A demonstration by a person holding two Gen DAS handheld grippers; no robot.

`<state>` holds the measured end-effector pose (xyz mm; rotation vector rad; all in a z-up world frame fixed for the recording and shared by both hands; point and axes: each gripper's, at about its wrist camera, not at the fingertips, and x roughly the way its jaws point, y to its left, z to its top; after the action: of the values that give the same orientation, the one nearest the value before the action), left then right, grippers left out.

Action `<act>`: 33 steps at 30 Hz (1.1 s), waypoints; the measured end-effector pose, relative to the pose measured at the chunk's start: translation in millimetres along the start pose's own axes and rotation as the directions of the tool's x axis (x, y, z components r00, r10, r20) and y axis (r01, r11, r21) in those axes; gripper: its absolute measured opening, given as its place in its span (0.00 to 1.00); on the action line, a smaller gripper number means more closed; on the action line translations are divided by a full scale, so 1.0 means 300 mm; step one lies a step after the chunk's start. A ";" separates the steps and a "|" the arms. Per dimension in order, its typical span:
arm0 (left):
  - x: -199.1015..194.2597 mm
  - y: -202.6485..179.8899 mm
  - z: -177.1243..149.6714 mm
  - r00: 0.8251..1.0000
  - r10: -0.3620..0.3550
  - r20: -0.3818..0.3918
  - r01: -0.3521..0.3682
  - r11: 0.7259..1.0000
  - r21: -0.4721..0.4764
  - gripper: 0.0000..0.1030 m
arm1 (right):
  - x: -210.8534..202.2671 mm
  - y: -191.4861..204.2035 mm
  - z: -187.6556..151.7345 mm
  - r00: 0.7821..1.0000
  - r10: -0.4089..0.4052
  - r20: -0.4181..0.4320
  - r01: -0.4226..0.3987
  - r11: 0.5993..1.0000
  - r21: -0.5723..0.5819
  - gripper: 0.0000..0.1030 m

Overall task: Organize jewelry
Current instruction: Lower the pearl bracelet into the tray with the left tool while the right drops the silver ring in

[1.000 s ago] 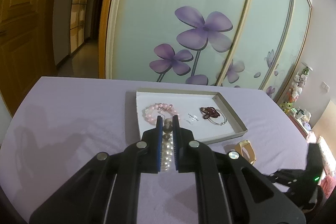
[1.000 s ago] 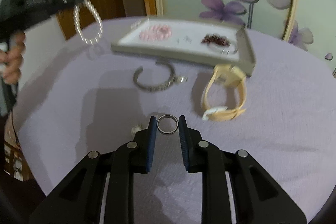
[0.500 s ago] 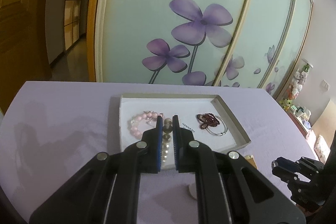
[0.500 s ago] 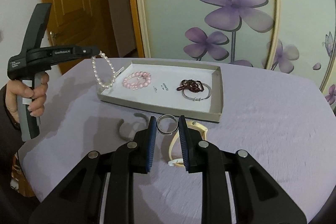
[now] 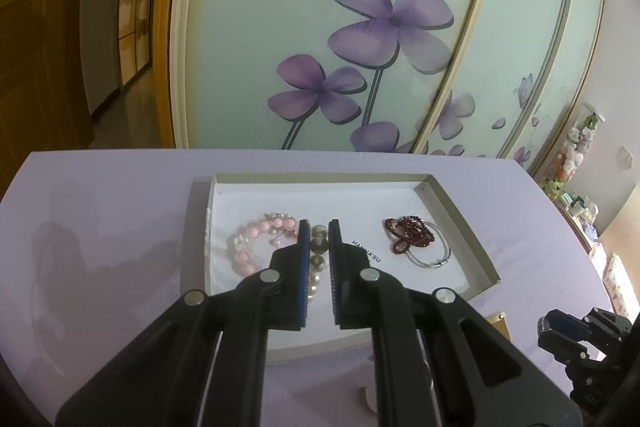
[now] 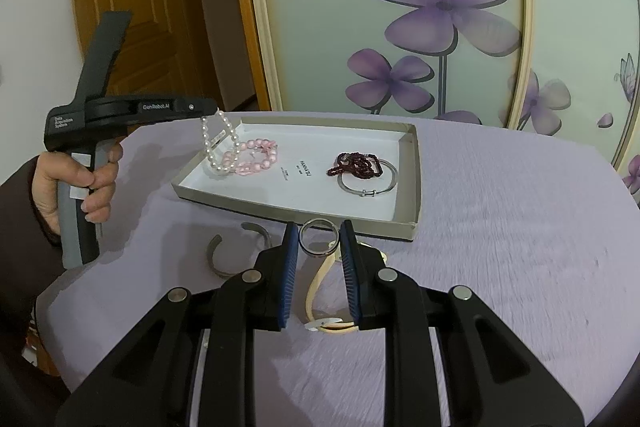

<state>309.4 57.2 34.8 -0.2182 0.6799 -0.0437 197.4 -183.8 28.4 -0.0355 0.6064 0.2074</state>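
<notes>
Your left gripper [image 5: 319,247] holds pearls [image 6: 218,151] over the tray's [image 6: 414,179] left end.
Your right gripper [image 6: 319,241] pinches a ring [image 6: 318,239], hovering just short of the tray's near rim; purple cloth [image 6: 520,227] lies open to its right.

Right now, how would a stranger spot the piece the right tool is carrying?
Find the shallow white tray on the lavender cloth. Nearer than its front wall, the right tool pinches a plain silver ring. Unlike the tray's beaded bracelets, it is small, smooth and beadless.
</notes>
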 end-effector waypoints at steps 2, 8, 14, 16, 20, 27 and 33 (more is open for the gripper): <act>0.018 0.007 -0.005 1.000 -0.003 -0.015 0.003 1.000 -0.004 0.09 | 0.003 0.001 0.000 1.000 0.000 -0.002 0.000 1.000 0.000 0.22; 0.020 0.029 -0.004 1.000 0.001 -0.017 -0.002 1.000 -0.021 0.20 | 0.001 0.005 0.002 1.000 -0.001 -0.003 0.001 1.000 0.002 0.22; -0.013 0.067 0.000 1.000 0.016 0.001 -0.016 0.999 -0.050 0.25 | 0.004 0.016 0.012 1.000 -0.003 0.002 0.003 1.000 -0.006 0.22; -0.022 0.075 -0.002 1.000 0.020 0.006 -0.019 0.998 -0.056 0.26 | 0.007 0.018 0.021 1.000 -0.005 0.004 0.005 1.000 -0.009 0.22; -0.042 0.088 -0.006 0.999 0.028 0.017 -0.027 0.998 -0.057 0.26 | 0.026 0.010 0.037 1.000 -0.019 0.007 0.019 1.000 -0.013 0.22; -0.062 0.106 0.002 0.998 0.043 0.039 -0.040 0.997 -0.060 0.32 | 0.124 -0.022 0.100 0.998 -0.061 0.008 0.061 0.998 -0.011 0.22; -0.055 0.110 0.006 0.998 0.047 0.043 -0.045 0.997 -0.057 0.35 | 0.269 -0.056 0.147 0.996 -0.075 -0.050 0.075 0.997 -0.006 0.22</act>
<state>296.6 91.7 39.5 -0.2569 0.6419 0.0245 290.3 -181.4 18.4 -0.0674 0.6532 0.1357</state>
